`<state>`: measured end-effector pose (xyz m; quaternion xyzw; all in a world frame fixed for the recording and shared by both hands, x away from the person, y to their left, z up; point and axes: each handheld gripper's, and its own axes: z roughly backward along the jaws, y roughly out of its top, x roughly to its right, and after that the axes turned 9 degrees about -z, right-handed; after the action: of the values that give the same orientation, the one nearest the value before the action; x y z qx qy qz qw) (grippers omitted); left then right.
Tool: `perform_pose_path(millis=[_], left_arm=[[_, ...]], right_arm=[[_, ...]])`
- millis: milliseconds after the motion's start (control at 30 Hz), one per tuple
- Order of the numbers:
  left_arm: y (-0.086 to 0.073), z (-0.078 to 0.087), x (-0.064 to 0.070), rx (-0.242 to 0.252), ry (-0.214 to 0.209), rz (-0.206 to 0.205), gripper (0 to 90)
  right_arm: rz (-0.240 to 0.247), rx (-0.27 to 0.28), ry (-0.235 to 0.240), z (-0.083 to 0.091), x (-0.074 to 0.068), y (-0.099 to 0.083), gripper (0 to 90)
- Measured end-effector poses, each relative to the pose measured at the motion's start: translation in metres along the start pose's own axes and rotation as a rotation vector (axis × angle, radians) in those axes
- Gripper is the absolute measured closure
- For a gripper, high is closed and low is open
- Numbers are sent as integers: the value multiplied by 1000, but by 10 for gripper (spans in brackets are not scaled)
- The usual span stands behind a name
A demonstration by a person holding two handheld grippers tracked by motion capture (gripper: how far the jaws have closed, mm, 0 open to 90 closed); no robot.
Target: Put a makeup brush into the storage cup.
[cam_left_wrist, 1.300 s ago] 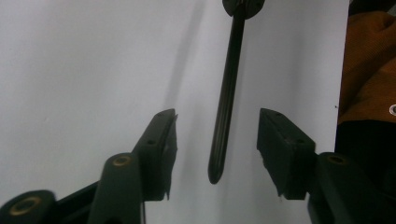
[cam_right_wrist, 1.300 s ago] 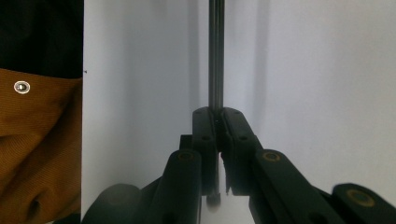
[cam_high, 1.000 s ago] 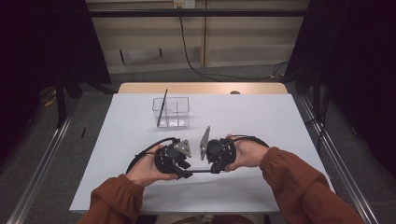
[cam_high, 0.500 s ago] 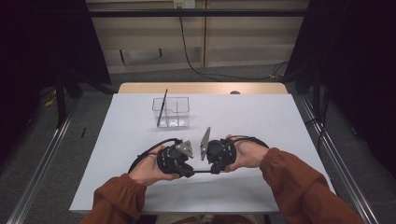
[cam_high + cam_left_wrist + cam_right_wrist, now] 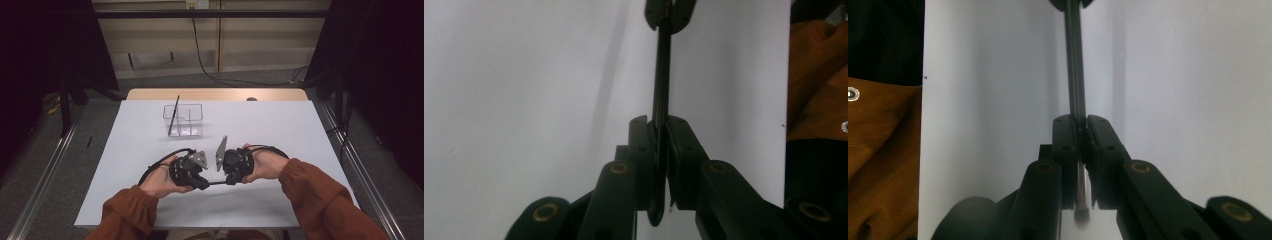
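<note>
We find the left hand-held gripper (image 5: 659, 165) and right hand-held gripper (image 5: 1082, 150) each clamped on one thin black rod (image 5: 216, 183), seemingly a pen; no legible markings; clear box (image 5: 184, 120) stands apart on the counter (image 5: 280, 125).

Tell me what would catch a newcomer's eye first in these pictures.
First, the two grippers facing each other at the near middle of the white table: the left gripper and the right gripper are each shut on one end of a thin dark rod spanning between them. Next, a clear plastic box farther back, with a dark stick leaning in it.
</note>
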<state>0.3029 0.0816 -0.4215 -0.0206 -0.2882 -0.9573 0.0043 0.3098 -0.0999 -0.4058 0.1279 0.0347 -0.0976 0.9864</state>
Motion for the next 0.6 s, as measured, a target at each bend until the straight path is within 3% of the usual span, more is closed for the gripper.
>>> perform_pose_path(millis=[33, 300, 433, 600], left_arm=[[0, 1, 0, 2, -17, 1, 839], [-1, 5, 0, 11, -16, -3, 842], [-1, 5, 0, 21, 3, 4, 841], [-2, 7, 0, 27, -5, 8, 842]], right_arm=[[0, 0, -5, 0, 0, 0, 825], [-20, 52, 2, 3, 0, -3, 801], [-14, 80, 3, 4, 1, -2, 751], [-33, 97, 15, 2, 2, -3, 657]])
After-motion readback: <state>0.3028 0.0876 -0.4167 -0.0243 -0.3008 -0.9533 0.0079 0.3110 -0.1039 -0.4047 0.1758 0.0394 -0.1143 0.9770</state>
